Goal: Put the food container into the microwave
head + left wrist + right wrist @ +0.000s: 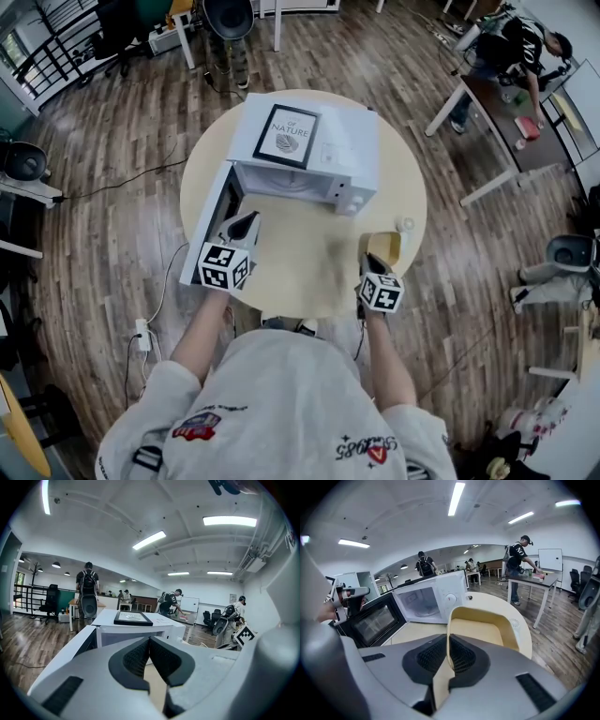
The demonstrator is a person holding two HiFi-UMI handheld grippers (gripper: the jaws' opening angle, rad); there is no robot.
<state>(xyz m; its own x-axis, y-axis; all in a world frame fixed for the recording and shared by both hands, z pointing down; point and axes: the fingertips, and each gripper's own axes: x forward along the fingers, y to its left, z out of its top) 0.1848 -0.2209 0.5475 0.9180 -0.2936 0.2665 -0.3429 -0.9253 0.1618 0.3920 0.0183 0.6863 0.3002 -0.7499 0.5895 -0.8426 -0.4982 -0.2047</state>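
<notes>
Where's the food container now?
Head view, right side: the food container is clamped in the right gripper, right of the open microwave, near the edge of the table.

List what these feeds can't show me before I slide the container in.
- Microwave cavity: head view, hidden under its own top.
- Container lower near side: right gripper view, behind the right hand-held gripper.
- Panel labels: right gripper view, too small.
- Small object beside the microwave: head view, too small to identify.
</notes>
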